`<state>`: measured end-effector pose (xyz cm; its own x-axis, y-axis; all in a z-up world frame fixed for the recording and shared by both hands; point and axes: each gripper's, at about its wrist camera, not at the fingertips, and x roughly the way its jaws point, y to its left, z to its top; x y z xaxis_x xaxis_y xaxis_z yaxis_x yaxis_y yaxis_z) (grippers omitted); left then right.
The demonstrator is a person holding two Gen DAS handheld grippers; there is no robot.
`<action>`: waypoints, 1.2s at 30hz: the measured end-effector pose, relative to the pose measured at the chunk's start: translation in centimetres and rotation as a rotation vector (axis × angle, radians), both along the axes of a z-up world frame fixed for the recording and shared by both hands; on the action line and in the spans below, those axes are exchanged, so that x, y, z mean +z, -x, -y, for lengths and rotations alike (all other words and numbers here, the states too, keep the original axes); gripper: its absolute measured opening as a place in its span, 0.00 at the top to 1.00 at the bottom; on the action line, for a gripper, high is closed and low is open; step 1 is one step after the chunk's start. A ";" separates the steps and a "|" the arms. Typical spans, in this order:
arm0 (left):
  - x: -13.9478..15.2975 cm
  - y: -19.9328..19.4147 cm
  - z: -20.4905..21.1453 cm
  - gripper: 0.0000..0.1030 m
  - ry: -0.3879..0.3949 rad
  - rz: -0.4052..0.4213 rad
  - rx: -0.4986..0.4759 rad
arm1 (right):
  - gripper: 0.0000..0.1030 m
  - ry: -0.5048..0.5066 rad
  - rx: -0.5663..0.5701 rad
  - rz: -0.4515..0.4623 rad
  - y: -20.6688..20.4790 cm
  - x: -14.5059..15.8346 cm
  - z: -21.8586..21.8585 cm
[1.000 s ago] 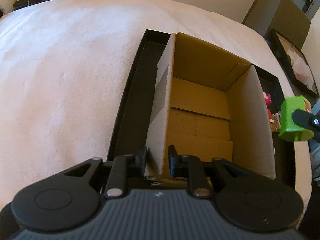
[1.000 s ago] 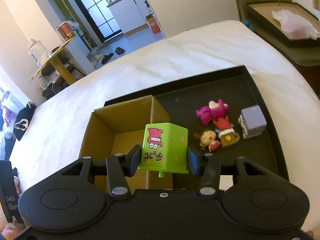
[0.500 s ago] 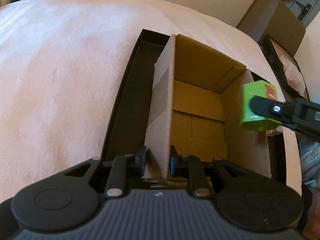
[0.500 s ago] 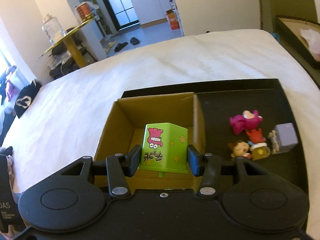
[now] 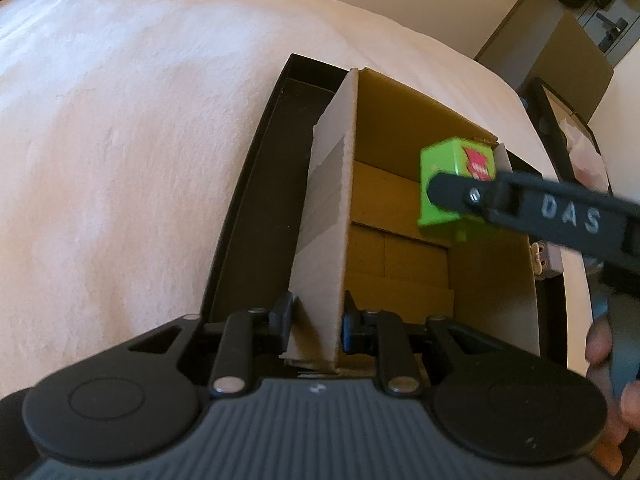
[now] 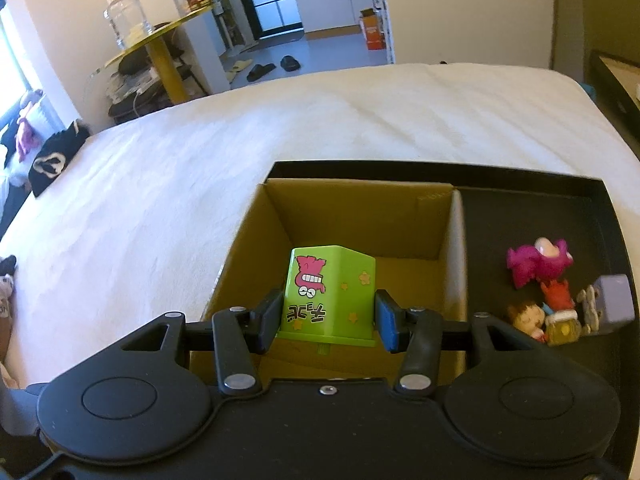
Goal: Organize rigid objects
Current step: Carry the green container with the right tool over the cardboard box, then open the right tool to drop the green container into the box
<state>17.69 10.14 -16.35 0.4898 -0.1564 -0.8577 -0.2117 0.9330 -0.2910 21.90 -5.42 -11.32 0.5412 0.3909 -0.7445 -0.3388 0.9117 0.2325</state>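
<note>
1. So the right gripper, clamped on the green toy box, slid over from the tray side and now hangs above the cardboard box (drop next, probably).
2. Left gripper pinches the box wall.

- Green toy box, pinched in right gripper, now hanging over open cardboard box; a second ago well off to the side of cardboard box, above black tray.
- Seen from the left wrist view: carried across cardboard box's side wall, now above its inner far corner.
- From the right wrist view: cardboard box's opening now directly behind green toy box, small figurines now off to one side of cardboard box rather than just beyond it.
- Part of a hand newly visible beside cardboard box.
</note>
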 end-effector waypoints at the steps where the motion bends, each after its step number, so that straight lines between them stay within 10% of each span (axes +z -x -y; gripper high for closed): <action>1: 0.0 0.0 0.0 0.79 0.001 0.000 0.000 | 0.53 0.003 0.009 0.010 -0.1 0.1 -0.3; 36: 0.6 0.6 0.4 0.68 -0.068 0.002 0.013 | 0.41 -0.026 -0.004 -0.003 1.2 1.2 4.2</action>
<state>17.14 9.74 -15.75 0.4934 -0.0914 -0.8650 -0.2237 0.9477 -0.2277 20.70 -9.65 -10.13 0.5408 0.4081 -0.7355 -0.3342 0.9067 0.2573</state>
